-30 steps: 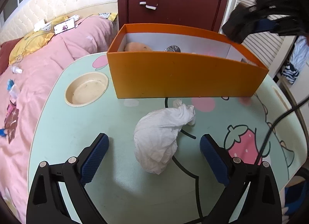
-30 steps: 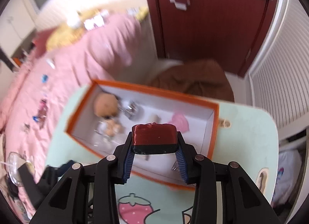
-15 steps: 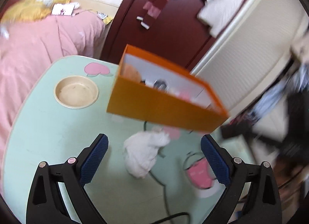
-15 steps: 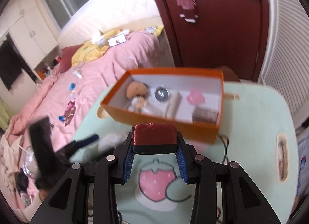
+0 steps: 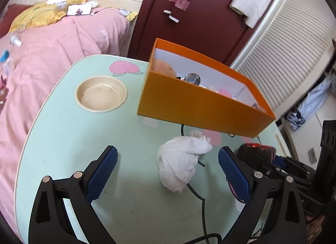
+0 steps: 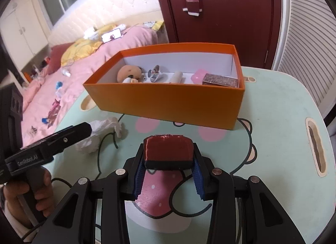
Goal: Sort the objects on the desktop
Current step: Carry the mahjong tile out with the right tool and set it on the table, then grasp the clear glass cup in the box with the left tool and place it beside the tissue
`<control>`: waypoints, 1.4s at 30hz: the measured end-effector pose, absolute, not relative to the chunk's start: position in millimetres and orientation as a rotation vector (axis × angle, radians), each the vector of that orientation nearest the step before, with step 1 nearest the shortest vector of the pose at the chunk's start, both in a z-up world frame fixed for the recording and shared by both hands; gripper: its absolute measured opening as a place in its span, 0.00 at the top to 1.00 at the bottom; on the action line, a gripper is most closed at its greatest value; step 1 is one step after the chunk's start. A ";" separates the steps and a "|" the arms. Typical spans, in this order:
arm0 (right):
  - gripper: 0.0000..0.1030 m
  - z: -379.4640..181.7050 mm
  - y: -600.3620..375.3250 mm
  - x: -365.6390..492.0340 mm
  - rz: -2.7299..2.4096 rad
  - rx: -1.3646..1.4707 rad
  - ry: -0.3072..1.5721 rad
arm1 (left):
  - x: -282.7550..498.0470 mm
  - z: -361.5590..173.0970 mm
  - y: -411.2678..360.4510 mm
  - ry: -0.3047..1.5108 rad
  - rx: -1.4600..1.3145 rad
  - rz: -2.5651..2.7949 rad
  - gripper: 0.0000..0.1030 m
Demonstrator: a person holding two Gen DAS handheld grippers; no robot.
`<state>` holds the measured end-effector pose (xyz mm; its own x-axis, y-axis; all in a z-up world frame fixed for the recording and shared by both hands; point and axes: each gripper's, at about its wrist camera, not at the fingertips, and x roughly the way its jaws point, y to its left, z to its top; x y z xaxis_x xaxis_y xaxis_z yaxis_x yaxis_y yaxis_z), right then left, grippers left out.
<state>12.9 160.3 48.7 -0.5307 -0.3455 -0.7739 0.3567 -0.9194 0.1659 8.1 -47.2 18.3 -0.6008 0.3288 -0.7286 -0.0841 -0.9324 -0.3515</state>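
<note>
My right gripper (image 6: 168, 165) is shut on a dark red block with a black base (image 6: 168, 152), held low over the table's strawberry print. The same red block (image 5: 257, 151) shows at the right in the left wrist view. My left gripper (image 5: 168, 166) stands open, its blue pads on either side of a crumpled white tissue (image 5: 181, 165) that lies on the table. The tissue (image 6: 100, 132) lies left of the block. Behind both sits an orange box (image 6: 168, 101) that holds a plush toy (image 6: 129, 72), a metal piece (image 6: 154, 72), a pink item and a brown patterned box (image 6: 220, 80).
The mint-green table (image 6: 273, 101) has a round cup recess (image 5: 101, 93) at the left and a slot handle (image 6: 316, 149) at the right. A pink bed (image 5: 52, 54) lies beyond the left edge. A dark red door and a slatted panel stand behind. A black cable (image 5: 199, 199) crosses the table.
My right gripper has come down and back from over the orange box to low above the table, the red block still in it. The left gripper's view has rolled and shifted slightly; the tissue lies where it was.
</note>
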 end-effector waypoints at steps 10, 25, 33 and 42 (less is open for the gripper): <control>0.46 47.8 175.8 25.6 -2.444 1.213 -0.004 | -0.6 43.2 -46.9 -0.349 -1.216 2.586 0.06; 0.46 41.7 186.7 24.5 -2.432 1.188 -0.104 | -120.6 93.0 32.6 -0.025 -1.229 2.505 0.11; 0.46 42.3 191.7 22.7 -2.420 1.199 -0.156 | -150.3 68.4 43.6 -0.002 -1.399 2.444 0.24; 0.46 43.9 196.6 20.9 -2.392 1.211 -0.210 | -162.0 44.3 64.7 0.160 -1.539 2.390 0.48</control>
<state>20.9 196.6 43.9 -0.5144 -0.4554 -0.7266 0.3220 -0.8879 0.3285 -162.0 64.7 44.3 -0.3849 0.1845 -0.9043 -0.3033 -0.9507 -0.0649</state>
